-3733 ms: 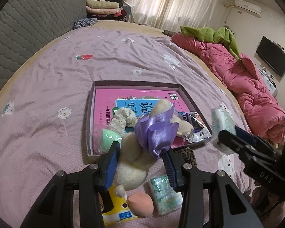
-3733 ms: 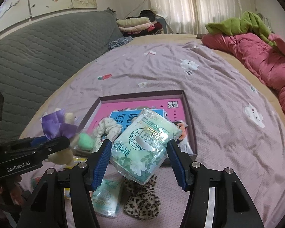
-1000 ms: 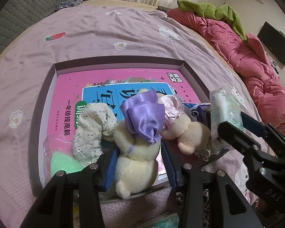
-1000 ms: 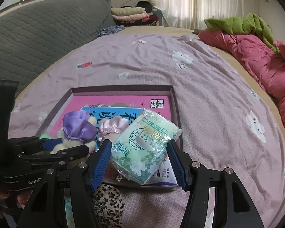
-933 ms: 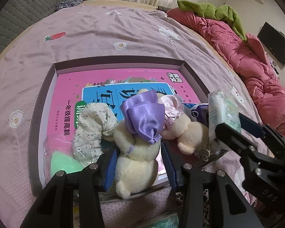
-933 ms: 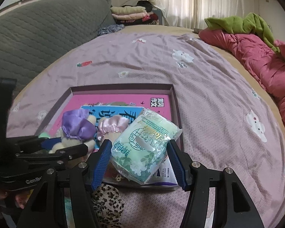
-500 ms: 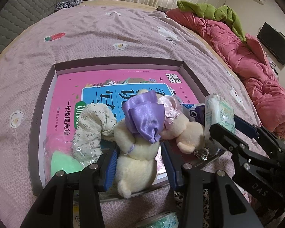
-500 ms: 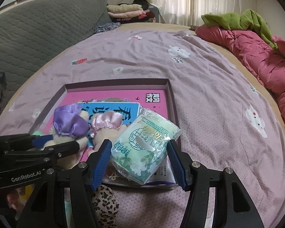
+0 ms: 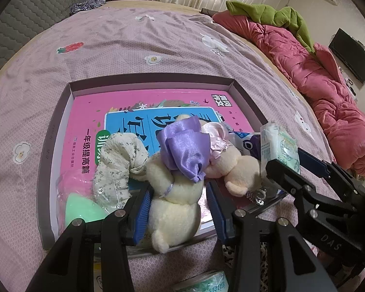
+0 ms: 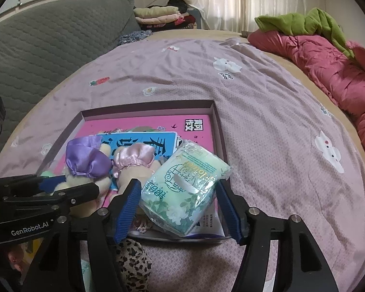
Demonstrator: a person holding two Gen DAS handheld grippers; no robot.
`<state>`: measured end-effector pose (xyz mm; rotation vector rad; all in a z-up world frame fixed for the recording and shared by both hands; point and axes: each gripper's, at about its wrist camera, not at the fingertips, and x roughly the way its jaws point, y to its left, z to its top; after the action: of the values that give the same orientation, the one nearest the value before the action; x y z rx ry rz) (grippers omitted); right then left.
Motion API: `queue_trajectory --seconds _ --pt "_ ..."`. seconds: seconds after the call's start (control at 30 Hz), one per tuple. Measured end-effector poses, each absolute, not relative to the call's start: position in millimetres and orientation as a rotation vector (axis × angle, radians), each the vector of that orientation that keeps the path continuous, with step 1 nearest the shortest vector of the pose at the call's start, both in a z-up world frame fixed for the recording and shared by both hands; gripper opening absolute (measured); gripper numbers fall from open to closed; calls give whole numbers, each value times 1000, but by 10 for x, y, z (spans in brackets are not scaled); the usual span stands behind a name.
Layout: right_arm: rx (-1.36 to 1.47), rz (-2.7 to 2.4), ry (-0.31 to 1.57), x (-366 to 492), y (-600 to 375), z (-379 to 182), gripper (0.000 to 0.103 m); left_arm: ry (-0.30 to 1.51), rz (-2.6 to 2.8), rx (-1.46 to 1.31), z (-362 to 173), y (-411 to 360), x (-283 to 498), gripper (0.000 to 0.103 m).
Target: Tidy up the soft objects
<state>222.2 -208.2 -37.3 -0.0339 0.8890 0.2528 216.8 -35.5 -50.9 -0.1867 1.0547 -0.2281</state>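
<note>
Altogether two plush toys show at the shallow box (image 9: pixel 54 131) on the bed: the left hand-held gripper (image 9: pixel 176 210) is clamped on the cream one with the purple bow (image 9: pixel 175 194) at the box's near edge, and one with a pink bow (image 9: pixel 233 168) lies inside just beside it. The right hand-held gripper (image 10: pixel 177 203) is clamped on one green tissue pack (image 10: pixel 185 189) above the box's near right corner. One floral scrunchie (image 9: pixel 116 163) and one green sponge (image 9: pixel 81 208) lie inside the box too.

"GenRobot.AI" is printed on the left gripper (image 10: pixel 68 189); "DAS" on the right gripper (image 9: pixel 296 168).
</note>
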Motion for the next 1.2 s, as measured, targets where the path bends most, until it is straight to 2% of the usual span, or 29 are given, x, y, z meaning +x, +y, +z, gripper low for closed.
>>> queue_trajectory --seconds 0.13,0.67,0.93,1.2 --pt "-29 255 883 2195 -2083 -353 73 1051 -231 -188 -487 -361 2160 45" --pt "7 233 841 2026 -2181 -156 73 1037 -247 -200 -403 -402 2127 45" --pt "2 233 825 1993 -2150 -66 74 1025 -226 -197 -353 -368 2072 55" --pt "-10 234 821 1978 -2138 -32 74 1023 -209 -183 -327 -327 2048 56"
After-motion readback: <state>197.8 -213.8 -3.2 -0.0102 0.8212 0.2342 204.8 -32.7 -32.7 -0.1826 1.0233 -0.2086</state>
